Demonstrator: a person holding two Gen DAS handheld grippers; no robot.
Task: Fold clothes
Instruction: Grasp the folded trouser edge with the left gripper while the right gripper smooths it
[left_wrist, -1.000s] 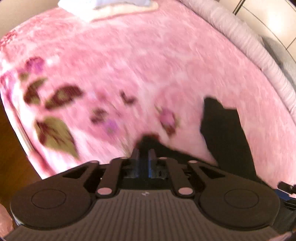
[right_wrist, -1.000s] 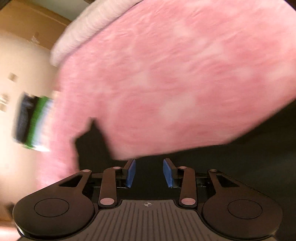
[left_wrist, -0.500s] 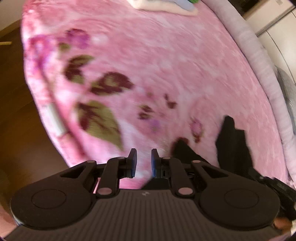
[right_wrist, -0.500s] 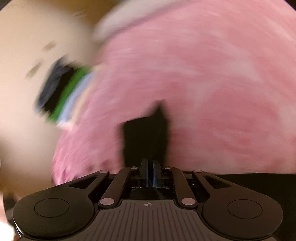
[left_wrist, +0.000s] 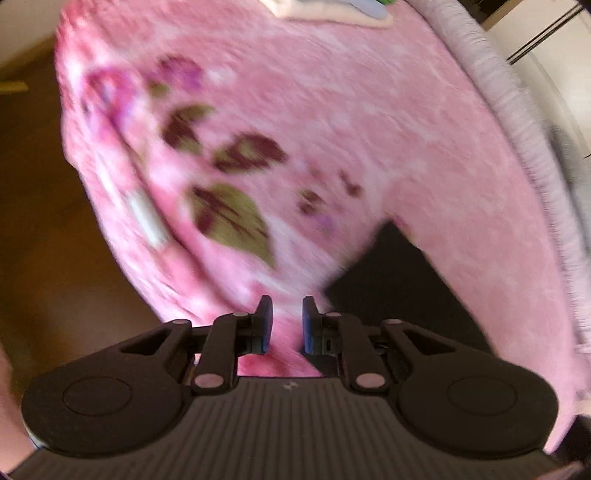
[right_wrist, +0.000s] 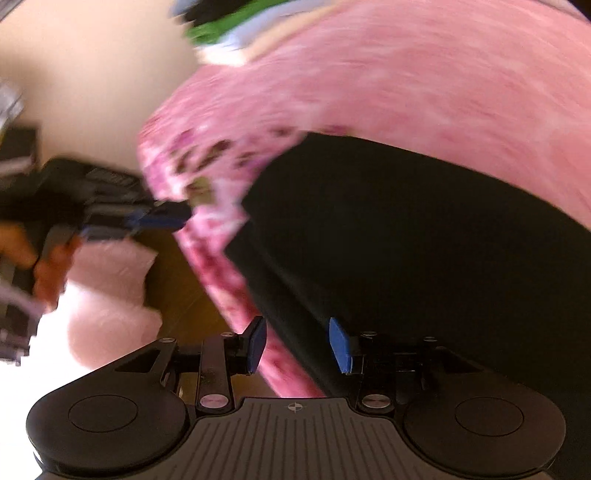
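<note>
A black garment (right_wrist: 406, 240) lies flat on the pink floral blanket (left_wrist: 332, 129), near the blanket's edge. In the left wrist view the black garment (left_wrist: 406, 295) is just right of my left gripper (left_wrist: 287, 325). The left jaws are opening, and only blanket shows between the blue pads. My right gripper (right_wrist: 297, 345) hovers over the garment's near edge with its jaws opening. That edge shows in the gap, and neither pad presses on it. The left gripper (right_wrist: 159, 218) also shows in the right wrist view, left of the garment, held by a hand (right_wrist: 22, 251).
A stack of folded clothes (left_wrist: 332, 9) sits at the far end of the blanket, also seen as the clothes stack (right_wrist: 229, 29). Wooden floor (left_wrist: 44, 221) lies left of the bed. A grey padded rim (left_wrist: 517, 110) runs along the right. Pale pink fluffy fabric (right_wrist: 110, 295) hangs below the hand.
The left jaws, shut on black cloth a second ago, have let go and parted. The right jaws shut half a second ago and now stand wide. Both views swung and the garment lies flat.
</note>
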